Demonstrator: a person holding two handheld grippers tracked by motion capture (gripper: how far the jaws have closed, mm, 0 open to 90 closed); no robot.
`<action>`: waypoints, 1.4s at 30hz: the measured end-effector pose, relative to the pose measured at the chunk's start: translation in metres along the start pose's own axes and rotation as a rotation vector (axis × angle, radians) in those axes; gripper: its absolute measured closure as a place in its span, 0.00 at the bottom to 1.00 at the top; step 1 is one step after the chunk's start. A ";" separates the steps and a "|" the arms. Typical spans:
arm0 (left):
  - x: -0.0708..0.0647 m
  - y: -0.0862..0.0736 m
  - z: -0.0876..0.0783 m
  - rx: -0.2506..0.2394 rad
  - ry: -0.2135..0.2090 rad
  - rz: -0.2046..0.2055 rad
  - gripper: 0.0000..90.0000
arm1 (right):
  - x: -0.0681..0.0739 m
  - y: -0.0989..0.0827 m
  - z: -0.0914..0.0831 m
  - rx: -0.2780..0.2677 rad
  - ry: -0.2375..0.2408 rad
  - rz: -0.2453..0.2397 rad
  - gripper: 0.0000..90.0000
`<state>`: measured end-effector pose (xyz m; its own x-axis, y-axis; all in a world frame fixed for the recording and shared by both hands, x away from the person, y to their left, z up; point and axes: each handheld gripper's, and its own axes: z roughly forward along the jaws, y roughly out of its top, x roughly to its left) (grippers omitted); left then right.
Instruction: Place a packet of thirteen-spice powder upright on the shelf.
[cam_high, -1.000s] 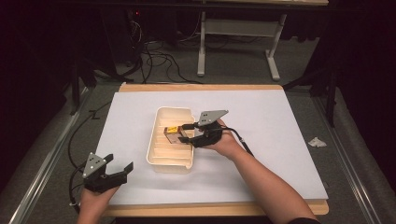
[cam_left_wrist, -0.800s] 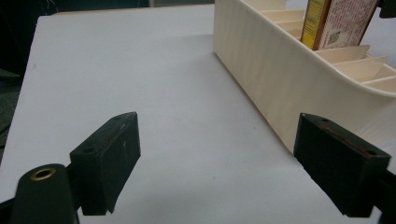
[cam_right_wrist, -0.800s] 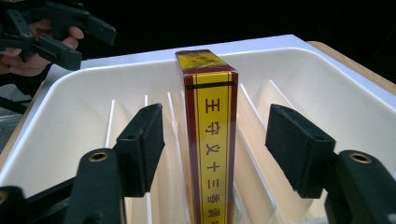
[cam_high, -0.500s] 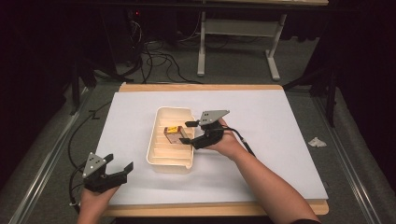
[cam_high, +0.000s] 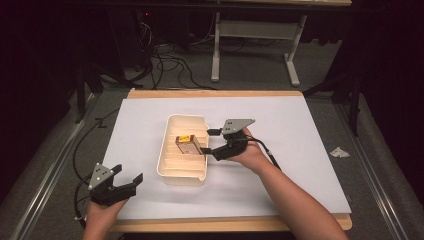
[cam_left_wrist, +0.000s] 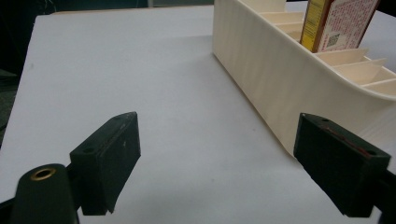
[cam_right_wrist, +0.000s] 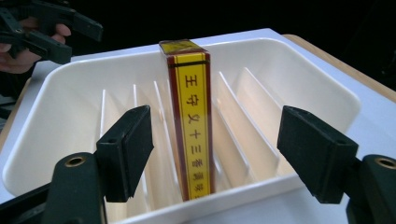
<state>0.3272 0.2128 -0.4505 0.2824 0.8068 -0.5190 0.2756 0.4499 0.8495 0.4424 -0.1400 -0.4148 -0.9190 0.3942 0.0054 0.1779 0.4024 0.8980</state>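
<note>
Box: we see a slim yellow and dark red box (cam_right_wrist: 190, 121) standing upright on end in a slot of the cream tray (cam_high: 166, 150); in the high view it (cam_high: 188, 145) sits about mid-length of the tray, against the wall that faces the table's right edge

Tray: we find it on the white sheet (cam_high: 300, 130), near the middle of the table, its long sides running from the near edge toward the far edge; thin dividers split it into narrow slots

Box against right gripper: the right gripper (cam_high: 204, 142) reaches in from the table's right side; in the right gripper view the box rises between the two black jaws, a clear gap on each side, neither pad touching it

Right gripper state: its jaws have just been opening; they stand wide apart with the box between them but not gripped

Right hand pose: the forearm comes in from the near right corner and slants toward the tray; the hand (cam_high: 252, 155) lies low over the sheet, the gripper pointing roughly level across the tray's right wall

Left gripper: we see it (cam_high: 129, 181) near the table's near left corner, well apart from the tray; its jaws are spread wide and hold nothing; in the left gripper view the tray's side wall (cam_left_wrist: 280, 88) lies ahead of them

Left hand pose: the hand (cam_high: 102, 212) comes in at the near edge, the gripper aimed toward the tray
</note>
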 end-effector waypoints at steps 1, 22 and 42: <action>0.000 0.000 0.000 0.002 0.000 0.002 0.17 | 0.000 -0.001 -0.003 -0.006 -0.006 0.005 0.30; 0.000 0.000 0.001 0.000 -0.004 0.001 0.17 | -0.012 -0.037 -0.072 0.060 -0.223 0.107 0.19; -0.002 0.000 0.004 0.016 -0.032 0.005 0.17 | -0.005 -0.054 -0.145 0.122 -0.394 0.149 0.15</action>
<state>0.3302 0.2097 -0.4498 0.3128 0.7964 -0.5177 0.2885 0.4396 0.8506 0.3868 -0.2836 -0.3998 -0.6798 0.7311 -0.0582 0.3608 0.4025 0.8413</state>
